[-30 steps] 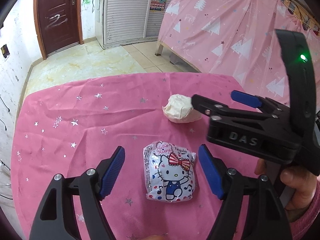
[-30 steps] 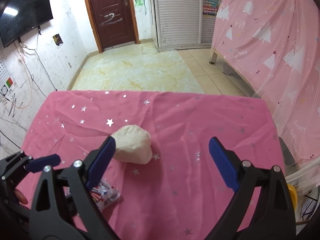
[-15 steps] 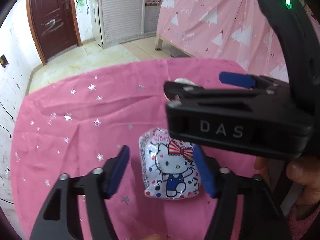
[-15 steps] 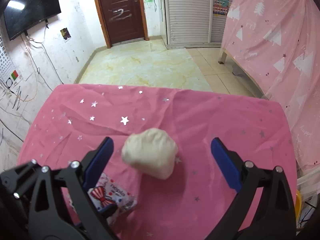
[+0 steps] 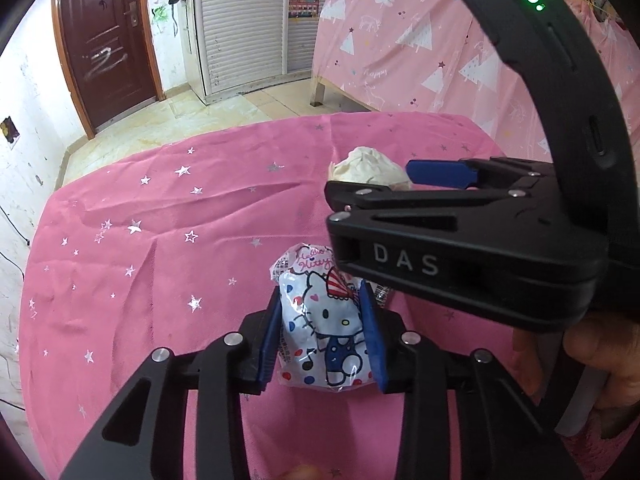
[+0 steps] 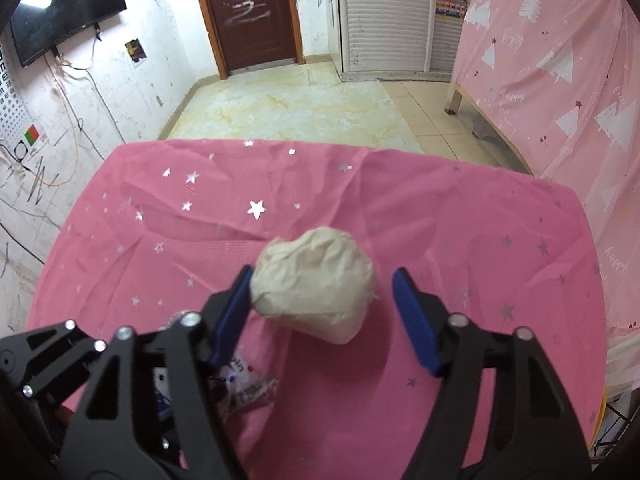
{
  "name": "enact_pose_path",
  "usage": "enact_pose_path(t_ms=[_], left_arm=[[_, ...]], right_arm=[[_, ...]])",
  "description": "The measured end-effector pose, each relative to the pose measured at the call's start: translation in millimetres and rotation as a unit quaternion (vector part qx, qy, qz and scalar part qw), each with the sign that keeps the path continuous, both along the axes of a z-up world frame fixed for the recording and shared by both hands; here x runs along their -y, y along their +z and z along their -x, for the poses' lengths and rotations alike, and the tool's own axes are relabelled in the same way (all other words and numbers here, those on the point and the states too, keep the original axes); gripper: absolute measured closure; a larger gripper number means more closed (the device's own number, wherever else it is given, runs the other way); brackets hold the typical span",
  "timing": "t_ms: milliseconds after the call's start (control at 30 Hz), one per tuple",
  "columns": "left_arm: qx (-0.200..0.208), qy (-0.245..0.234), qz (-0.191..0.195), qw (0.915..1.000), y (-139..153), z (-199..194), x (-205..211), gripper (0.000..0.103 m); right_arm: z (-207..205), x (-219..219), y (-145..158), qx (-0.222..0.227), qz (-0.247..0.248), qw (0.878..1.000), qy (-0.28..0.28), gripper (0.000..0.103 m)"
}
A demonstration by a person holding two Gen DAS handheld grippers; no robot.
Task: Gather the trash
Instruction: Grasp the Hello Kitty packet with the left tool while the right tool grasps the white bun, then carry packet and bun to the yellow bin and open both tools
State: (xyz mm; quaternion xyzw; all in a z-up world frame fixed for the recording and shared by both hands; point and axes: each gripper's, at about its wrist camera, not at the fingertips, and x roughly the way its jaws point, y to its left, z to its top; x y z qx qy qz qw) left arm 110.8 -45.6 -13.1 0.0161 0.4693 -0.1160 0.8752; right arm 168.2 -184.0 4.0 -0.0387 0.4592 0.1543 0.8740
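Note:
A cartoon-cat snack packet (image 5: 324, 332) lies on the pink starred tablecloth (image 5: 160, 240). My left gripper (image 5: 320, 290) is closing, and both its blue pads press on the packet's sides. A crumpled beige paper ball (image 6: 312, 276) sits further back on the cloth. My right gripper (image 6: 323, 278) straddles it with jaws closing: the left pad touches the ball and the right pad stands a little off it. In the left wrist view the right gripper's black body (image 5: 460, 248) hides part of the paper ball (image 5: 366, 166). A corner of the packet (image 6: 248, 388) shows under the right gripper's left finger.
The table's far edge drops to a tiled floor (image 6: 300, 112). A pink tree-print curtain (image 6: 560, 80) hangs along the right side. A brown door (image 6: 248, 12) and a wall screen (image 6: 64, 8) stand at the back. A hand (image 5: 600, 360) holds the right gripper.
Both grippers came down and forward over their objects. The left jaws narrowed from wide apart onto the packet. The right jaws drew in around the paper ball, which is now centred between them.

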Motion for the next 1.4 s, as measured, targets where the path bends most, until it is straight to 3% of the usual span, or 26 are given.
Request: enact_pose_path(t_ms=[367, 700, 1400], left_arm=[[0.018, 0.011, -0.019, 0.9996, 6, 15, 2, 0.072], [0.045, 0.01, -0.031, 0.9984, 28, 29, 22, 0.072], [0.078, -0.061, -0.058, 0.9934, 61, 54, 118, 0.072]], right_arm=[[17, 14, 11, 0.028, -0.023, 0.999, -0.015, 0.047], [34, 61, 30, 0.049, -0.05, 0.996, -0.047, 0.047], [92, 221, 49, 0.102, -0.111, 0.973, -0.173, 0.047]])
